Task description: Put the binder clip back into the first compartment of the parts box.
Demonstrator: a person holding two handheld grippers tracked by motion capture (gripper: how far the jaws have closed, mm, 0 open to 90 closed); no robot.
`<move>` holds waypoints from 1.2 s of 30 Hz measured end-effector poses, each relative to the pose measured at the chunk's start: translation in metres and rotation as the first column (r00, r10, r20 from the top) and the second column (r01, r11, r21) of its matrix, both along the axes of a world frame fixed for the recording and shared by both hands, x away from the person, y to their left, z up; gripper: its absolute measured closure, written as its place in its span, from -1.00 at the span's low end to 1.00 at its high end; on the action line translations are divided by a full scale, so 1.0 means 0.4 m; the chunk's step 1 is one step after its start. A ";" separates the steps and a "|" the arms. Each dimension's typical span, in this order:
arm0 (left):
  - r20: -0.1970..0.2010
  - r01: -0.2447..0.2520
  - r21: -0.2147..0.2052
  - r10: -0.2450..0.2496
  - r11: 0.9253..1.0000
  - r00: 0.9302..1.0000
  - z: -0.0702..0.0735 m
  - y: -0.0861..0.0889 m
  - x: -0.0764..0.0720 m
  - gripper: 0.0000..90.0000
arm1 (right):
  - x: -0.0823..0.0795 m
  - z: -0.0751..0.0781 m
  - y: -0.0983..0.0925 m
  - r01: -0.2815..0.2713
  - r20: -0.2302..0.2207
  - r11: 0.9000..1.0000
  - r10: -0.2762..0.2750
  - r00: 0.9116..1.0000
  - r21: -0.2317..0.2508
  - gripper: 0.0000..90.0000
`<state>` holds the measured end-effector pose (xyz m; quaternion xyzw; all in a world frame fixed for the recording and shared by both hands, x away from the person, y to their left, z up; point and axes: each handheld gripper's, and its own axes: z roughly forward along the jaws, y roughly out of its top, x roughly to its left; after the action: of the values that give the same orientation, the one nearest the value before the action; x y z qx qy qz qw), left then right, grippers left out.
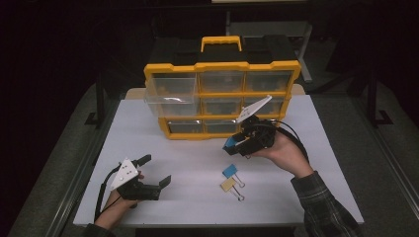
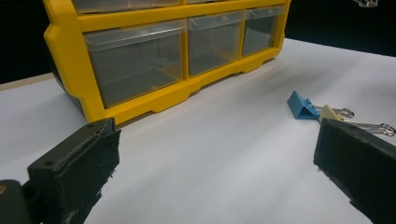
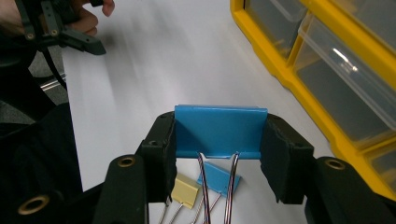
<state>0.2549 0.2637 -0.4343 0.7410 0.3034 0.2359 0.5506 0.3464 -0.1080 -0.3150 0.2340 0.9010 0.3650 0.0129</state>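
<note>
So a big blue binder clip (image 3: 220, 130) is clamped between the jaws of the right gripper (image 1: 236, 143), held by its two ends, wire handles hanging down toward the camera in the right gripper view. It's carried above the white table (image 1: 197, 148), just in front of the yellow drawer organizer (image 1: 222, 96) at the far side.

Two more clips are left lying on the table near the right-hand side: a smaller blue clip (image 1: 230, 171) and a cream-coloured clip (image 1: 228, 184), just beside each other, handles pointing right and near.

The left gripper (image 1: 154, 171) is parked low at the near left, jaws spread wide with nothing between them.

The top-left drawer (image 1: 170, 91) of the organizer is seen pulled out a fair way, while the others look pushed in. So the step in hand is probably the carry: clip picked, now to be taken to that open drawer. Next move, as a guess: the clip has to be lifted higher and swung left and far, over the drawer's front wall, then let go once it's properly above the opening. The dangling handles could snag the drawer rim if it's brought in too low.
</note>
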 end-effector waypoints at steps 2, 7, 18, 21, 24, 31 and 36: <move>-0.005 -0.002 -0.007 0.002 1.000 1.000 -0.001 -0.002 0.000 -1.00 | 0.002 0.010 0.005 -0.003 -0.002 1.000 0.003 1.000 0.003 0.09; 0.000 0.000 0.001 0.000 1.000 1.000 0.000 0.002 0.001 -1.00 | 0.010 0.031 0.016 -0.013 0.012 1.000 0.013 1.000 0.003 0.09; -0.002 0.002 0.000 -0.002 1.000 1.000 0.000 0.002 0.002 -1.00 | 0.041 0.087 0.027 -0.042 0.054 0.998 0.040 0.998 0.036 0.09; -0.001 0.000 -0.004 0.000 1.000 1.000 0.000 0.002 0.002 -1.00 | 0.048 0.107 0.031 -0.045 0.064 0.998 0.042 0.997 0.048 0.09; -0.002 0.001 -0.006 -0.001 1.000 1.000 0.000 0.003 0.002 -1.00 | 0.055 0.130 0.037 -0.044 0.071 0.997 0.040 0.997 0.057 0.09; -0.005 0.002 -0.010 -0.002 1.000 1.000 0.000 0.001 0.001 -1.00 | 0.067 0.176 0.048 -0.046 0.082 0.996 0.039 0.996 0.080 0.09; -0.005 0.001 -0.013 -0.001 1.000 1.000 0.001 0.001 0.001 -1.00 | 0.074 0.204 0.052 -0.048 0.089 0.995 0.040 0.995 0.088 0.09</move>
<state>0.2554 0.2642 -0.4340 0.7382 0.3061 0.2316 0.5547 0.3758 -0.0872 -0.2335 0.1984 0.8872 0.4153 0.0336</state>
